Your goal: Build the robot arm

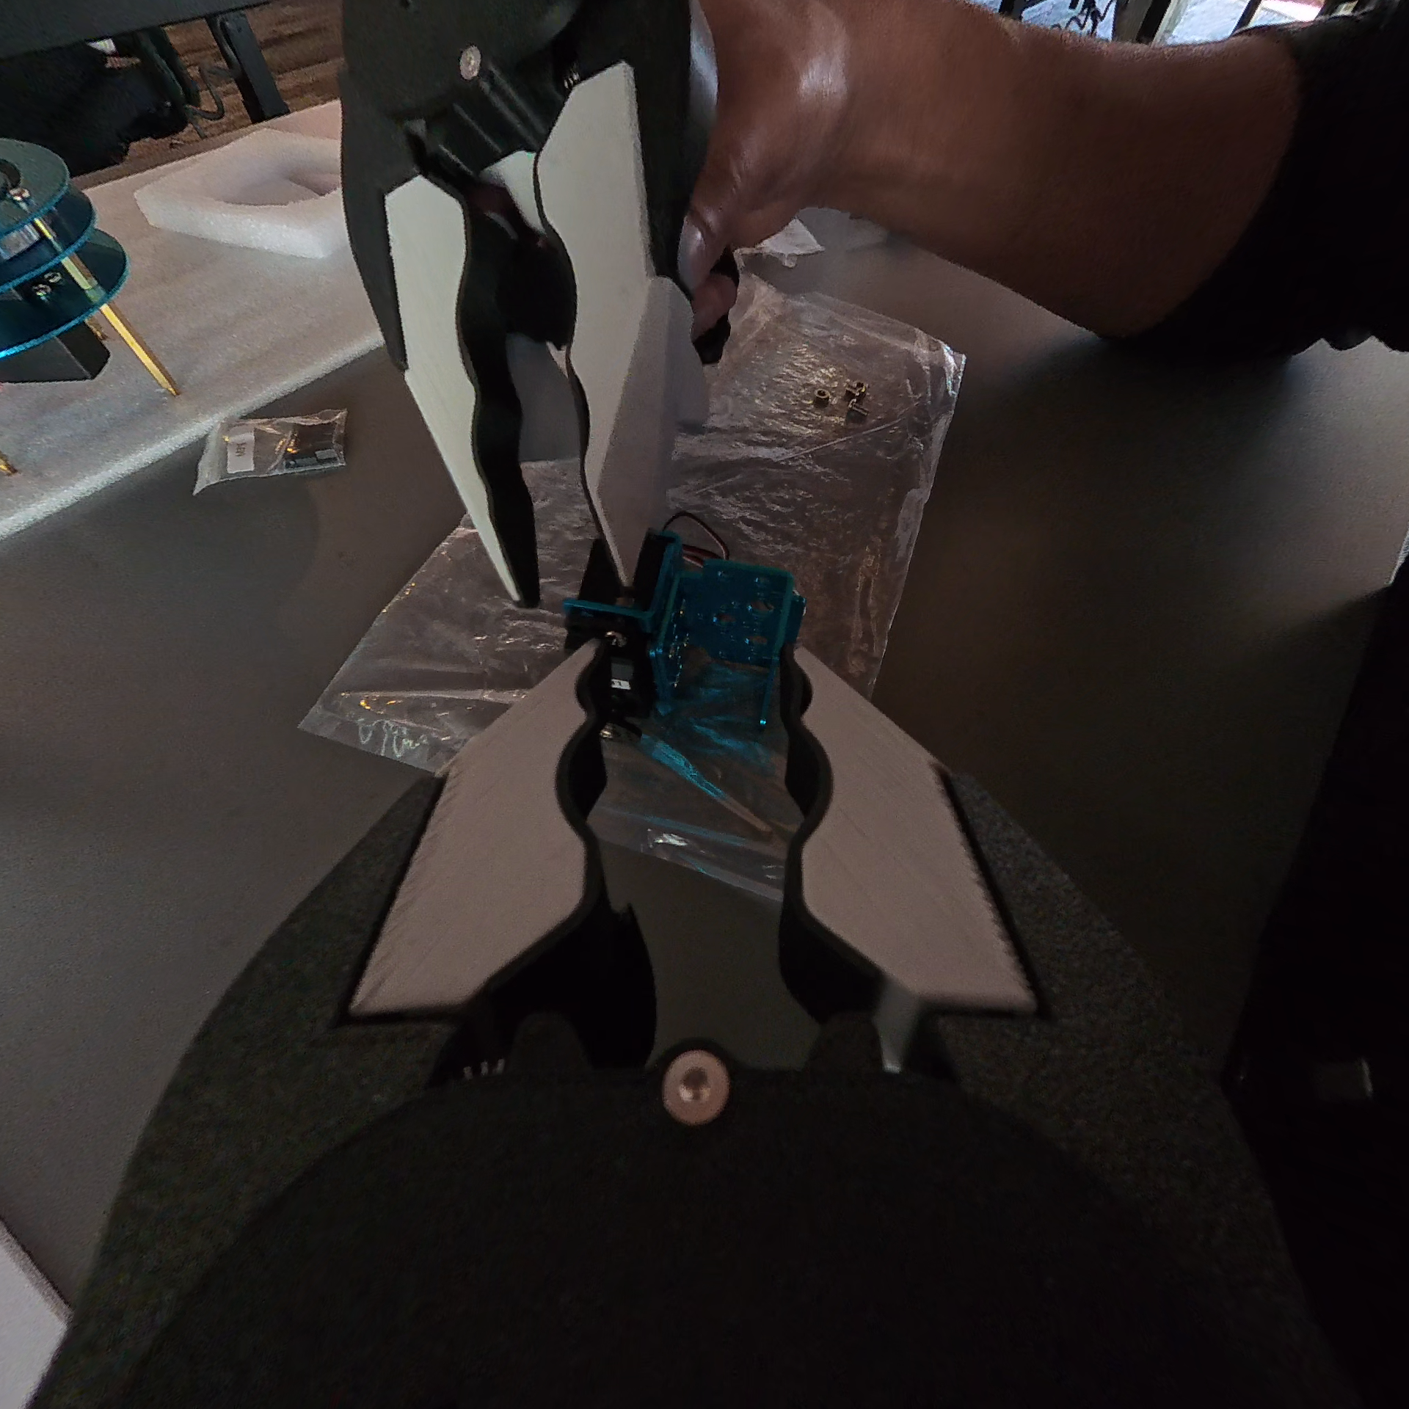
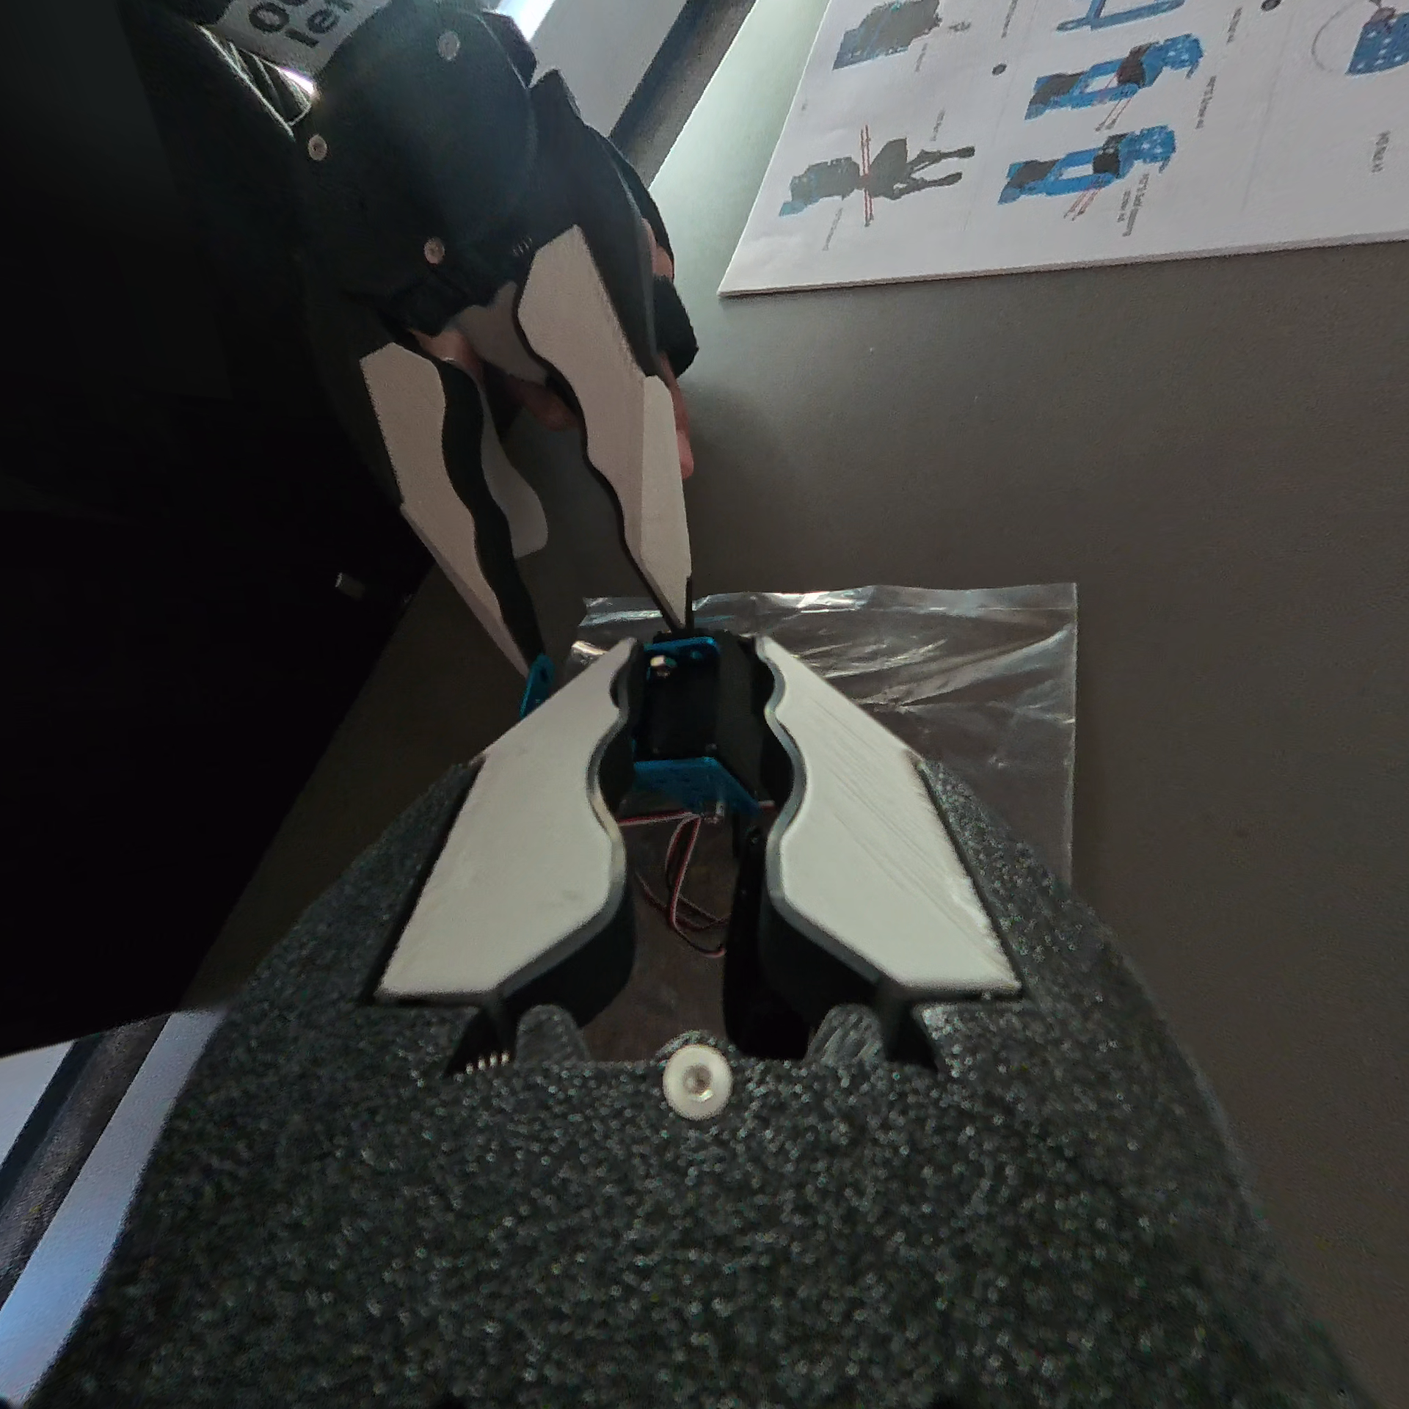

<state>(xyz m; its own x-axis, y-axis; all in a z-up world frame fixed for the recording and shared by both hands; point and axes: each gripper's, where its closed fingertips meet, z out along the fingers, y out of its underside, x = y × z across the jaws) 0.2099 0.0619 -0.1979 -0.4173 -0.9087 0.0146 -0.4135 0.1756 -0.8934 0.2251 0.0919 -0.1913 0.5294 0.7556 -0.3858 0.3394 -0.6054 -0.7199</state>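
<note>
Gripping blue bracket (image 1: 709,633): left gripper (image 1: 690,656); right gripper (image 2: 694,648) likewise.

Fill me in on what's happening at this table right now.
A person works a gripper in each hand over a clear plastic bag on a grey table. The left gripper and the right gripper both close in on a small blue metal bracket assembly with a black servo and wires. Whether either fingers actually clamp it is unclear. An illustrated instruction sheet lies beyond; small brass spacers rest on the bag.
</note>
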